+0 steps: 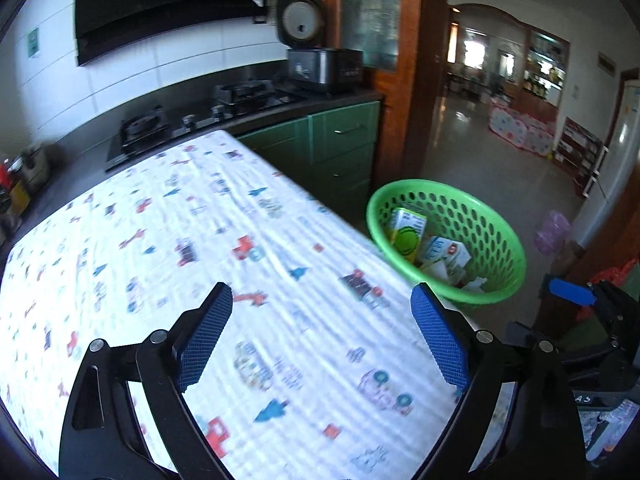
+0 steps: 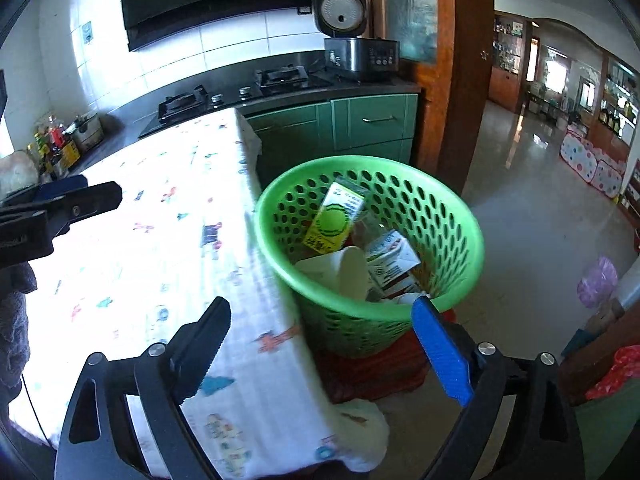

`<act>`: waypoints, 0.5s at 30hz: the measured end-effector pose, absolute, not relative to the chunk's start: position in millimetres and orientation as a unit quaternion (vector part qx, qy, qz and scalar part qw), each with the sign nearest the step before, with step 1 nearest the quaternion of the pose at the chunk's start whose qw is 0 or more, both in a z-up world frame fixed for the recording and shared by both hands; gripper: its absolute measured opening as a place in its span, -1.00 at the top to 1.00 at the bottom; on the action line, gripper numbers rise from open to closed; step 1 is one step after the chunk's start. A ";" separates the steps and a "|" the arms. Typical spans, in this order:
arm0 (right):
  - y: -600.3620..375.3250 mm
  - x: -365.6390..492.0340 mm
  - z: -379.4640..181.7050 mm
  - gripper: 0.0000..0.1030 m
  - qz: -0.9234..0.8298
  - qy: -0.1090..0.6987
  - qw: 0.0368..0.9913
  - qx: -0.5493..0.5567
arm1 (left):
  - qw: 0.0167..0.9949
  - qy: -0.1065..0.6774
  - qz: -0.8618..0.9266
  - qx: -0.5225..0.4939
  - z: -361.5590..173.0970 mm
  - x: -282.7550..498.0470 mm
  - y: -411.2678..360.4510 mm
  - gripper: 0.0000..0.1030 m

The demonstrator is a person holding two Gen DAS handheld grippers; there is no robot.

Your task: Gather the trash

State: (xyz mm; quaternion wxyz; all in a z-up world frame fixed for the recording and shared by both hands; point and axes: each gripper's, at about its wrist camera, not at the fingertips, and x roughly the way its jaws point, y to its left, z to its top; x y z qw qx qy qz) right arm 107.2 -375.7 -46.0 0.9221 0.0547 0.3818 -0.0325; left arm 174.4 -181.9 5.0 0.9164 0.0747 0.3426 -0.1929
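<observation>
A green perforated basket (image 2: pixel 460 236) stands on a red mat beside the table's right edge; it also shows in the left wrist view (image 1: pixel 504 240). Inside lie a yellow-green carton (image 2: pixel 336 220), a white paper cup (image 2: pixel 348 272) and a white box (image 2: pixel 390 258). My left gripper (image 1: pixel 322 300) is open and empty above the patterned tablecloth (image 1: pixel 200 240). My right gripper (image 2: pixel 322 310) is open and empty, just in front of the basket's near rim. The left gripper also shows at the left edge of the right wrist view (image 2: pixel 60 204).
A dark counter with a gas hob (image 2: pixel 240 88) and a rice cooker (image 2: pixel 356 32) runs behind the table, over green cabinets (image 2: pixel 360 124). Jars (image 2: pixel 52 144) stand at the left. A wooden door frame (image 2: pixel 452 80) opens onto a shiny floor (image 2: pixel 520 220).
</observation>
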 end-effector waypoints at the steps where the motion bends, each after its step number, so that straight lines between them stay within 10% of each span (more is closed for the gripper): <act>1: -370.9 105.7 -44.7 -0.74 -0.029 0.381 0.922 0.055 | 0.919 0.341 -0.185 0.075 4.6 170.6 -176.4 -0.76; 15: -321.8 85.5 -30.9 -0.78 -0.009 0.360 0.932 0.047 | 0.944 0.316 -0.096 0.015 5.8 125.0 -88.8 -0.89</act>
